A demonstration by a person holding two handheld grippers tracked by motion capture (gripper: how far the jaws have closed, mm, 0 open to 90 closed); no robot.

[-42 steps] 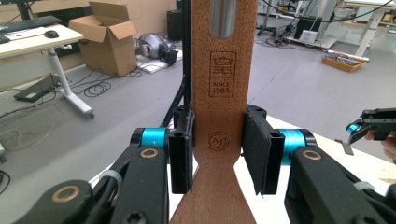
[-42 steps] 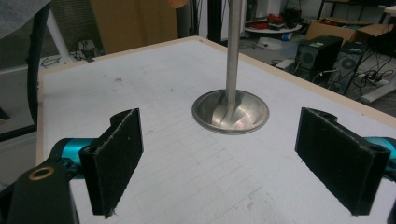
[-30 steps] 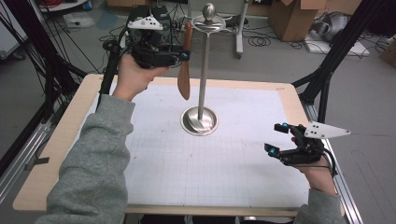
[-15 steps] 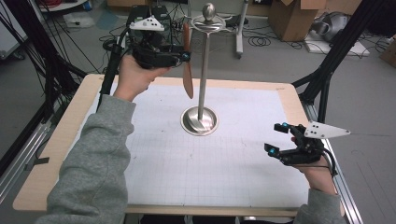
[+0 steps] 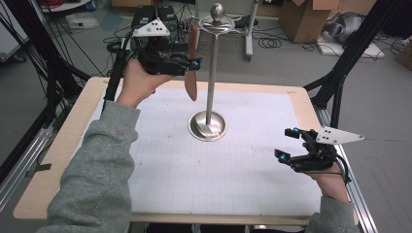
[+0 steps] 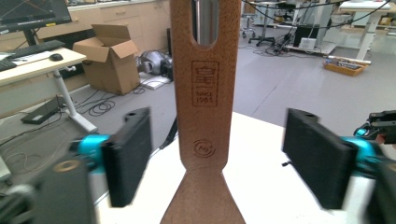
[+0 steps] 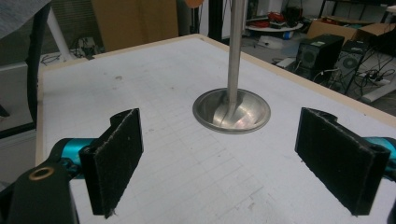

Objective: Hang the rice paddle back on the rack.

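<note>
A brown wooden spatula (image 5: 193, 73) hangs blade down from the top of a metal stand (image 5: 212, 82) on the white grid mat. Through the slot in the spatula (image 6: 205, 116) handle I see the stand's pole (image 6: 205, 23). My left gripper (image 5: 190, 65) is raised at the spatula's handle. Its jaws have just been opening, and the left gripper (image 6: 217, 163) now stands open with the handle between the pads, clear of both. My right gripper (image 5: 285, 143) rests low near the table's right edge, open and empty. In its own view the right gripper (image 7: 233, 158) faces the stand's round base (image 7: 232, 111).
The wooden table edge (image 5: 73, 126) frames the mat. Black frame posts (image 5: 340, 73) rise at the back right and left. Cables and cardboard boxes (image 5: 303, 19) lie on the floor beyond the table.
The left jaws have spread away from the spatula handle, letting it go. The spatula now hangs slightly more upright at the stand. Neither hand has shifted.
</note>
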